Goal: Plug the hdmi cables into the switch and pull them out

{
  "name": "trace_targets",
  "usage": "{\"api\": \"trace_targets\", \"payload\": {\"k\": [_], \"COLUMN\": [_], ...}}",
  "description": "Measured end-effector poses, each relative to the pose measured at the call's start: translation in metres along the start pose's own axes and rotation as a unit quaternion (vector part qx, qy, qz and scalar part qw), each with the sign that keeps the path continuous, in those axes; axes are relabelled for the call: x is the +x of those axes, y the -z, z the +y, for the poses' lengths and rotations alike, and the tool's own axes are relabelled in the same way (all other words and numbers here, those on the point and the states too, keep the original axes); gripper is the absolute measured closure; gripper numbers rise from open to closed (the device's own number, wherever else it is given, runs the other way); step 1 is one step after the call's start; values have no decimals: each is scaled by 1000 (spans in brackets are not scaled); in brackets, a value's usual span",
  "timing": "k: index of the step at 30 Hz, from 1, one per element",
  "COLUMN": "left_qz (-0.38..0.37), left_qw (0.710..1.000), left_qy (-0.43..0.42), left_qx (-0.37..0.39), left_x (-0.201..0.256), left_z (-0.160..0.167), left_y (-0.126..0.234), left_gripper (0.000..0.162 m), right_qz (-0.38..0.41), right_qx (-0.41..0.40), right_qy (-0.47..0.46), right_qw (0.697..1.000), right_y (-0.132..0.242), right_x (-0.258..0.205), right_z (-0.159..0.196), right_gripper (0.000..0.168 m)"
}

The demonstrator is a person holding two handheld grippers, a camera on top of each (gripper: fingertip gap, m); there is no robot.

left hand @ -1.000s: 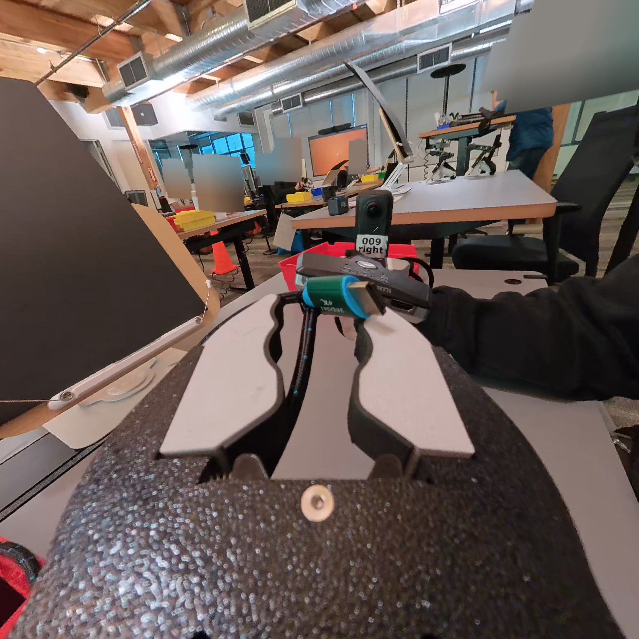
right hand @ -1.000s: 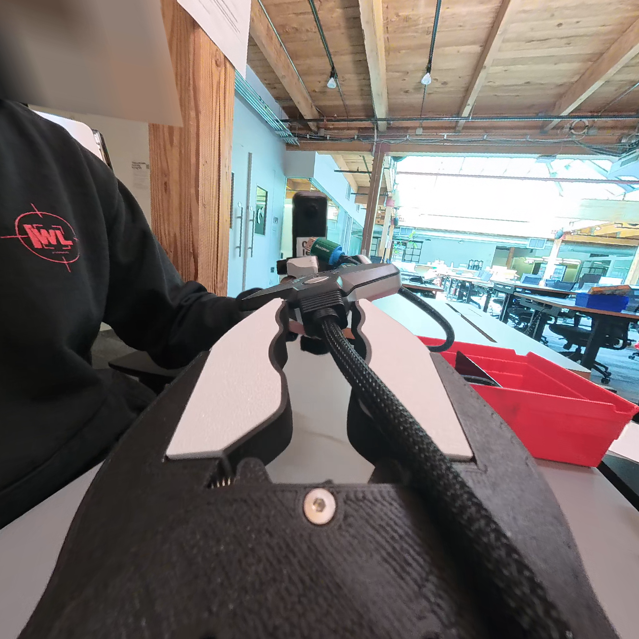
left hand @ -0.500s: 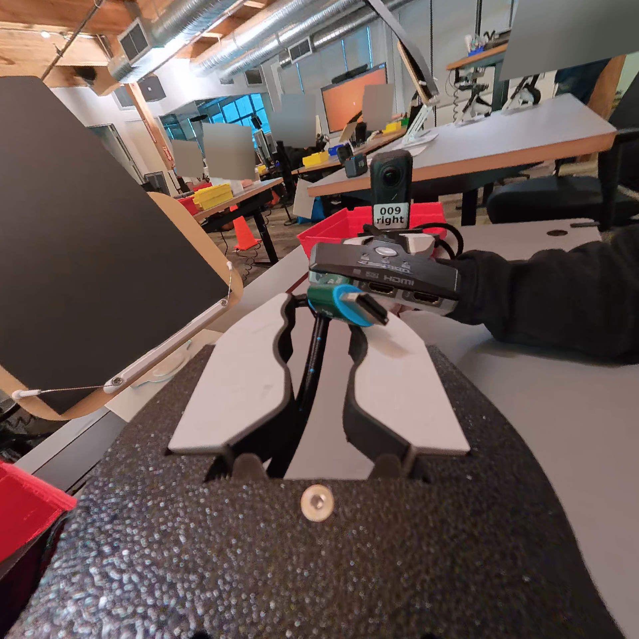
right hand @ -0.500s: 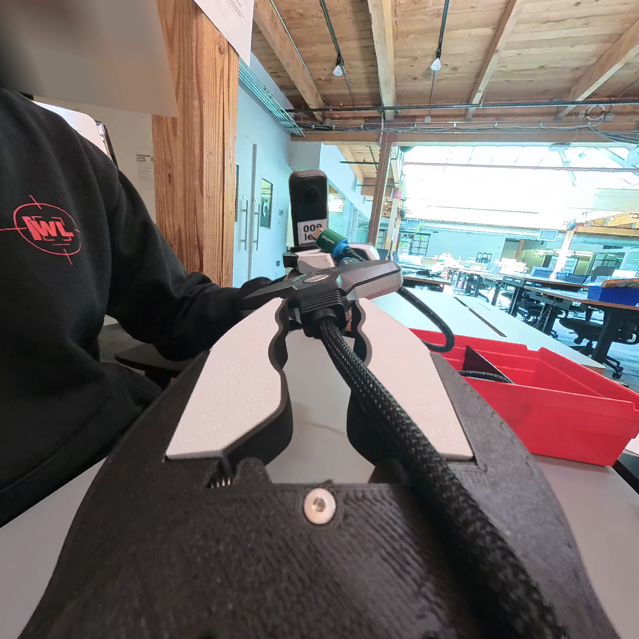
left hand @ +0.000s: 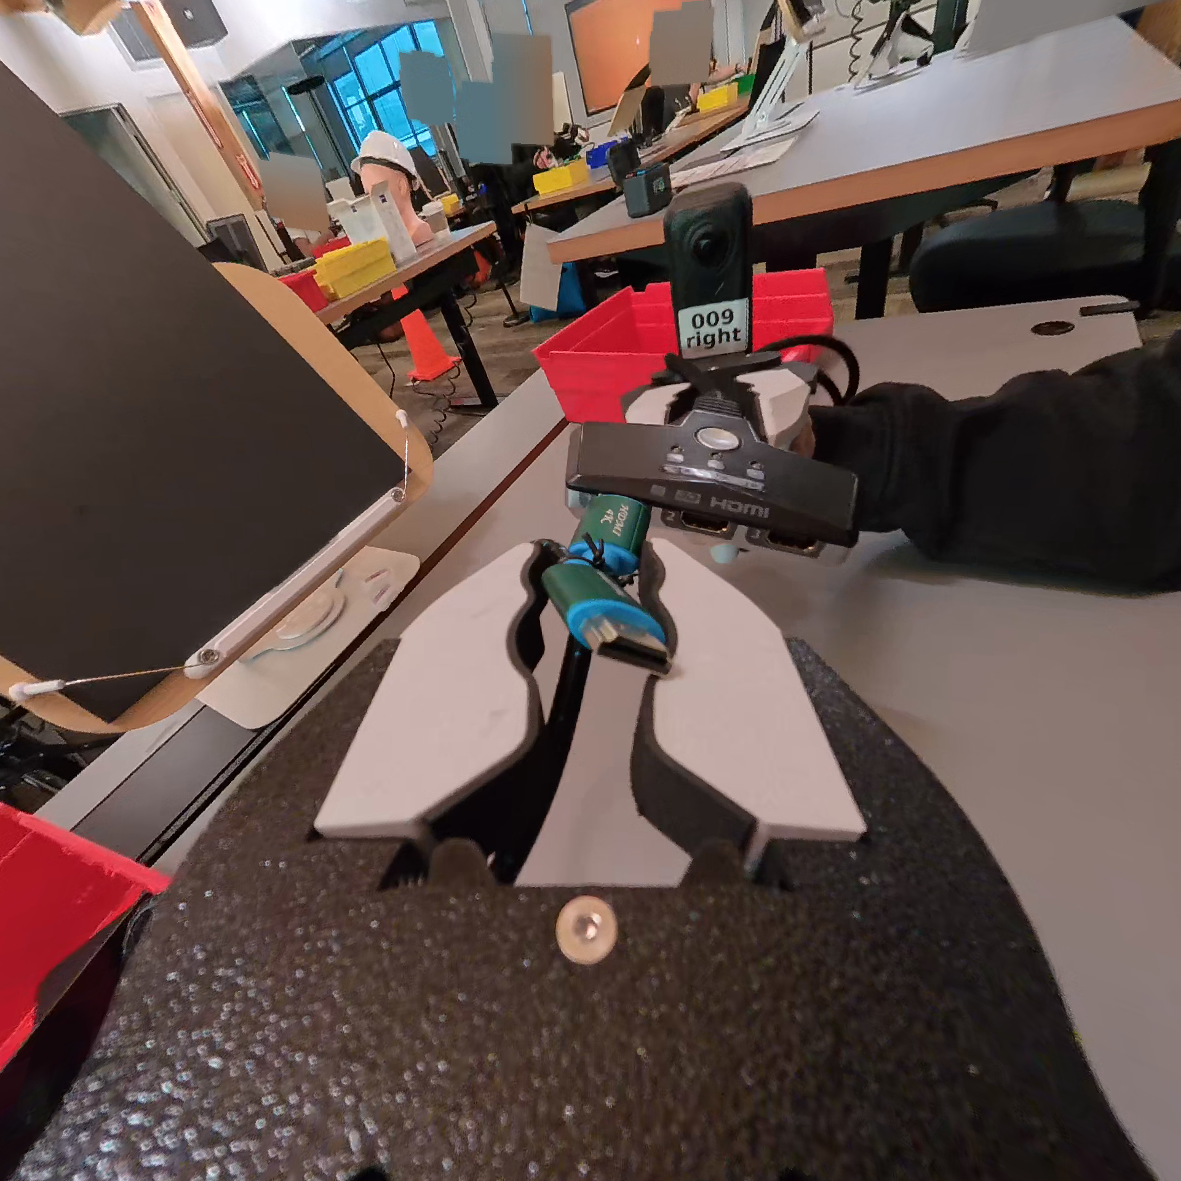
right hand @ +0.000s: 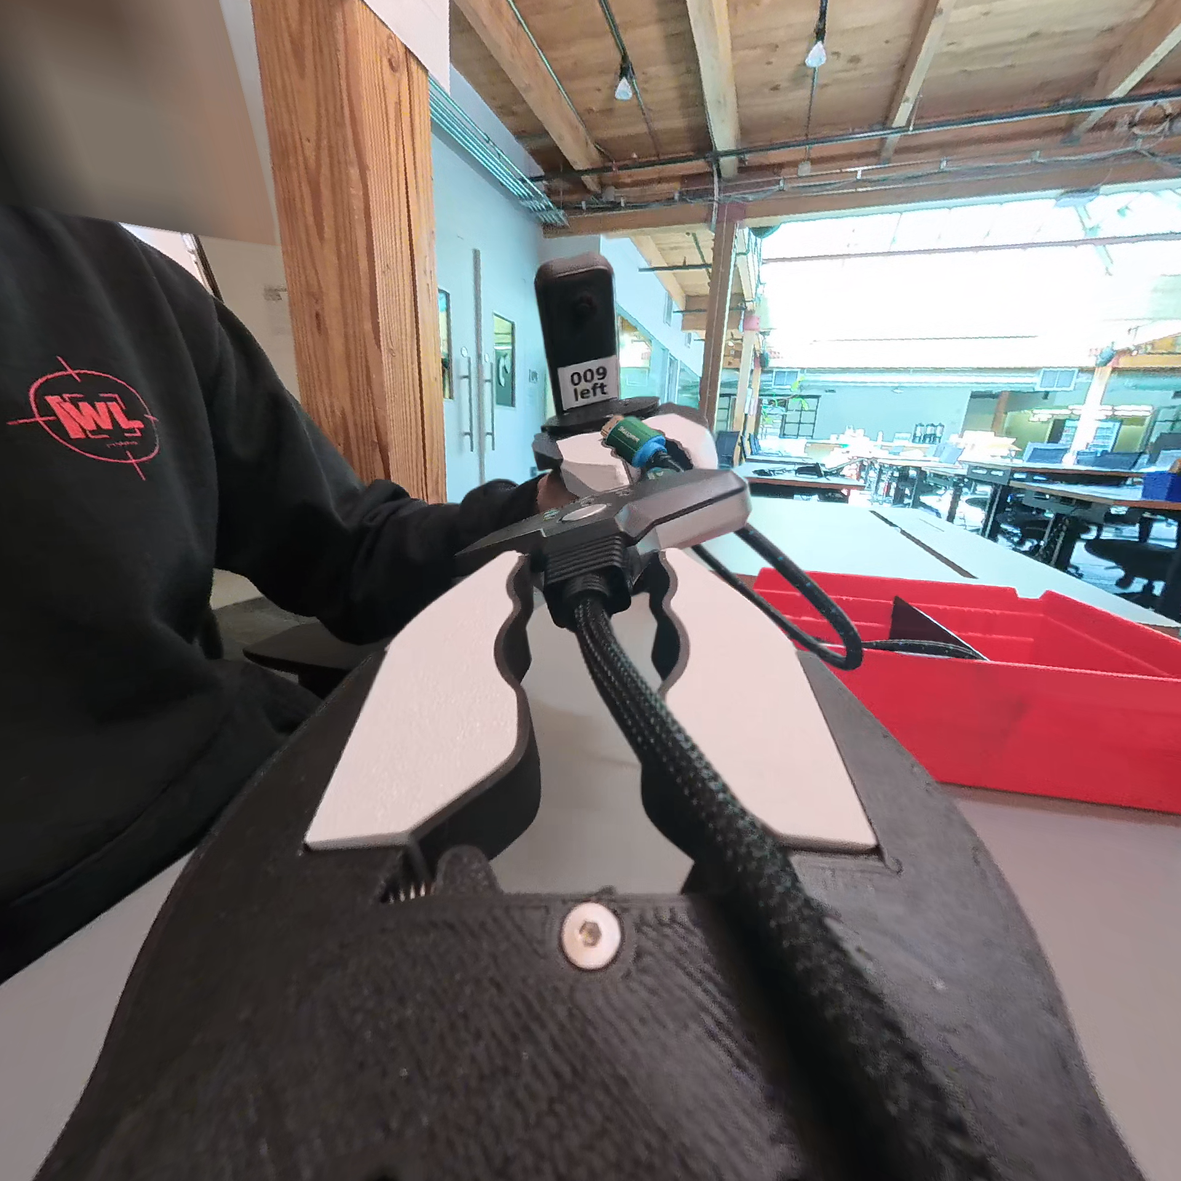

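The dark grey HDMI switch (left hand: 709, 476) is held above the table with its port side toward my left gripper; two ports on the right are empty. My right gripper (right hand: 591, 569) is shut on the switch's rear cable collar (right hand: 585, 556), from which a braided cable (right hand: 703, 767) runs back. It also shows in the left wrist view (left hand: 716, 396). My left gripper (left hand: 594, 562) is shut on a green HDMI plug (left hand: 615, 521) that meets the switch's left port, its metal tip hidden. A second green plug (left hand: 597, 610), tied to it, lies free with its tip bare.
A red bin (left hand: 601, 358) stands behind the switch and shows at the right in the right wrist view (right hand: 958, 703). A black board on a stand (left hand: 160, 447) is at the left. The person's black sleeve (left hand: 1022, 479) reaches in over the grey table (left hand: 958, 703).
My left gripper has moved forward and the switch has tipped its ports toward it. The held green plug has gone from apart to meeting the left port. The free plug has swung down.
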State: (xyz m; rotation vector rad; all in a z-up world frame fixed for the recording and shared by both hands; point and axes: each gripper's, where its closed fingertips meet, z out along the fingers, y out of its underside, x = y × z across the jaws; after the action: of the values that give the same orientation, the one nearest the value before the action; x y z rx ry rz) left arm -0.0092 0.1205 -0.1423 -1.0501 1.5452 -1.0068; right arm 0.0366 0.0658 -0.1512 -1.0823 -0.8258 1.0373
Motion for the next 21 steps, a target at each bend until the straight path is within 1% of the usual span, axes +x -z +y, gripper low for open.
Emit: {"api": "trace_targets", "payload": {"k": [3,8,10,12,14,18,21], "left_qz": [1,-16,-28,-33,-37,-23,-15], "left_qw": [1000,999,999,999,997,996,995], "left_qy": [-12,-39,-18,22,50,80,94], "left_qx": [6,10,22,36,35,29,10], "left_x": [0,-4,-7,-8,-9,-6,-7], "left_z": [-6,-19,-21,-22,-19,-17,-12], "left_y": [-2,-6,-9,-11,-13,-16,-16], "left_gripper": [134,133,134,134,133,133,134], "right_qz": [-31,-30,-6,28,54,53,61], "right_qx": [-30,44,63,72,67,73,54], "right_qy": [2,2,22,59,85,103,115], "right_qw": [999,999,998,995,993,991,990], "right_y": [-7,1,5,10,14,16,15], "right_x": [-10,-5,0,5,9,6,8], "right_z": [14,-7,-15,-22,-26,-29,-26], "right_gripper": [135,137,136,133,130,130,129]}}
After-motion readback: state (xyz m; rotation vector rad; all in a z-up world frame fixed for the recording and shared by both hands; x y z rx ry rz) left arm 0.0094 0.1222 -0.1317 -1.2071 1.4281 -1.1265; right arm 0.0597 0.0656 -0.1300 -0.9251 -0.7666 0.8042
